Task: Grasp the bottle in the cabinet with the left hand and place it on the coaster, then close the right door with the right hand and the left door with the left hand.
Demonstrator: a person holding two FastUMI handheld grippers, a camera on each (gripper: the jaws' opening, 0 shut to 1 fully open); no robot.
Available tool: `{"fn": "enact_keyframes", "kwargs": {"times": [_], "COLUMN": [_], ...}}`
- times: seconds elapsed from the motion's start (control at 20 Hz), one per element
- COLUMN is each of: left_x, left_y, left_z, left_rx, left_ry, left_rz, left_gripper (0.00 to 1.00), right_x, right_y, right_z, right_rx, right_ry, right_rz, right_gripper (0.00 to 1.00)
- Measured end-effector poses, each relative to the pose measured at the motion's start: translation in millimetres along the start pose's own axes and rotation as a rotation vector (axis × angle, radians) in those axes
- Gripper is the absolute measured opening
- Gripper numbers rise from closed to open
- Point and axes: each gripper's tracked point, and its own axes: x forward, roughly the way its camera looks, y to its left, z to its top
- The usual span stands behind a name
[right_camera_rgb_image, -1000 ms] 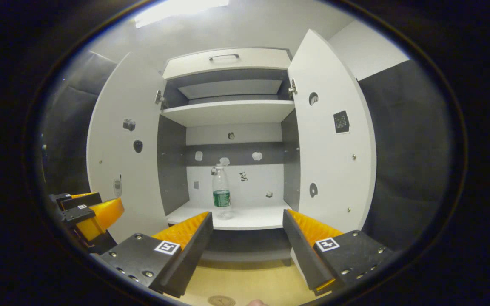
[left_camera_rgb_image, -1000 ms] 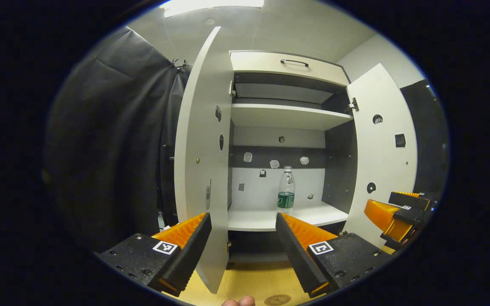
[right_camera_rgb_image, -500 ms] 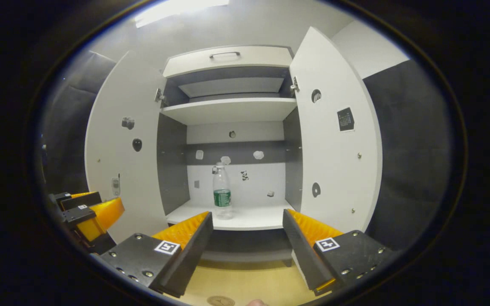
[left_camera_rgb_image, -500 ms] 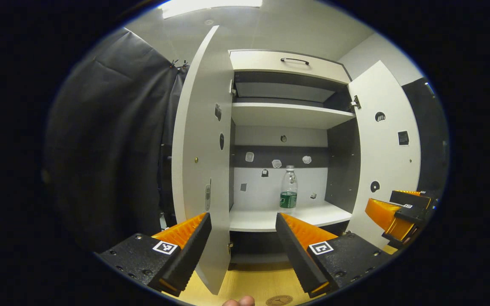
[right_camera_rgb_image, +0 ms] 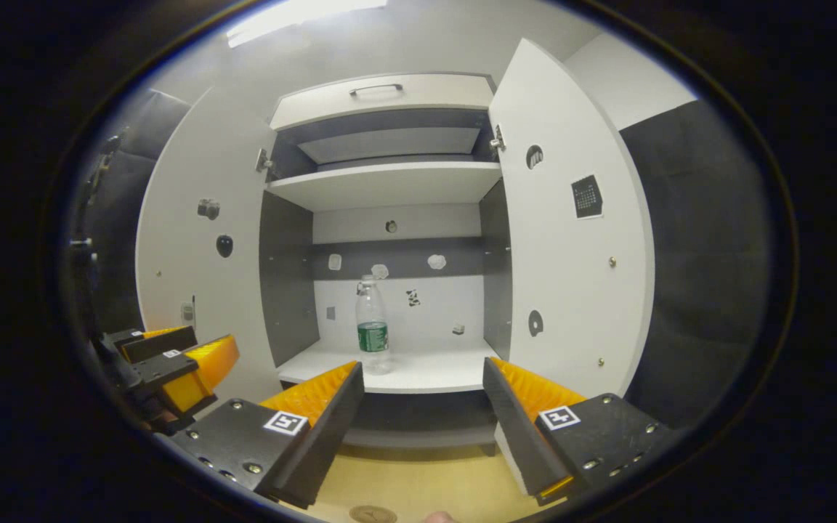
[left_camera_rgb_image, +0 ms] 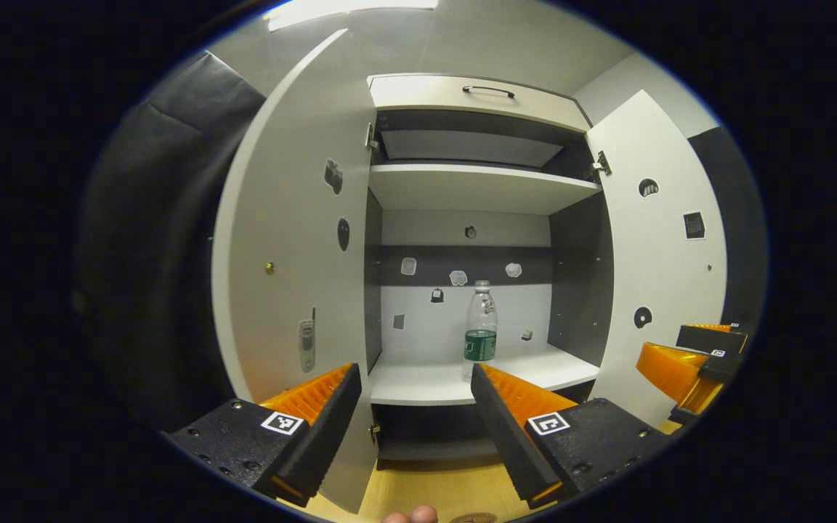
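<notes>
Two tools hang in front of an open cabinet (left_camera_rgb_image: 484, 94), both released, their fingers spread wide with nothing between them. In the left gripper view the left tool (left_camera_rgb_image: 413, 396) points at the lower shelf (left_camera_rgb_image: 426, 381), and the bottle (left_camera_rgb_image: 480, 327) stands upright on that shelf ahead of the tool and a little toward its right finger, well short of being reached. The bottle is clear with a green label band. The left door (left_camera_rgb_image: 288, 276) stands open just beside the tool's left finger, and the right door (left_camera_rgb_image: 654, 261) stands open farther off to the tool's right. The right tool (left_camera_rgb_image: 694, 363) shows low at the right edge of this view, in front of the right door.

In the right gripper view the right tool (right_camera_rgb_image: 424, 396) also faces the cabinet, and the bottle (right_camera_rgb_image: 373, 330) stands ahead of it, just above its left finger. The right door (right_camera_rgb_image: 571, 240) is open beside its right finger; the left door (right_camera_rgb_image: 197, 247) is open on the far side. The left tool (right_camera_rgb_image: 179, 363) shows low to the left. Below the tool, on the yellow bench (right_camera_rgb_image: 418, 487), the rim of a round coaster (right_camera_rgb_image: 368, 514) peeks in.
</notes>
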Motion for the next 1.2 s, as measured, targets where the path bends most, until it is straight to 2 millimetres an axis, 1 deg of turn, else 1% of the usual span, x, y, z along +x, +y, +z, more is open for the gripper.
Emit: {"fn": "enact_keyframes", "kwargs": {"times": [0.1, 0.35, 0.4, 0.45, 0.7, 0.9, 1.2], "left_x": [18, 72, 84, 95, 147, 182, 229], "left_y": [-9, -32, -37, -42, -71, -88, -102], "left_z": [-4, -8, -10, -11, -17, -18, -25], "left_rx": [-0.010, 0.008, 0.014, 0.014, 0.000, -0.007, -0.026], "left_ry": [0.009, -0.004, -0.002, -0.003, 0.000, -0.005, 0.009], "left_rz": [-0.010, -0.040, -0.045, -0.051, -0.103, -0.132, -0.149], "left_gripper": [0.96, 0.96, 0.96, 0.96, 0.96, 0.96, 0.96], "right_x": [2, 6, 7, 7, 12, 19, 24], "right_y": [-7, -20, -23, -25, -33, -41, -42], "right_z": [-3, -6, -7, -8, -10, -16, -18], "right_rx": [-0.009, -0.009, -0.014, -0.016, -0.023, -0.034, -0.044], "right_ry": [0.009, 0.028, 0.034, 0.038, 0.056, 0.075, 0.092], "right_rz": [-0.010, -0.028, -0.032, -0.035, -0.053, -0.070, -0.078], "right_gripper": [1.00, 1.00, 0.96, 1.00, 1.00, 1.00, 1.00]}}
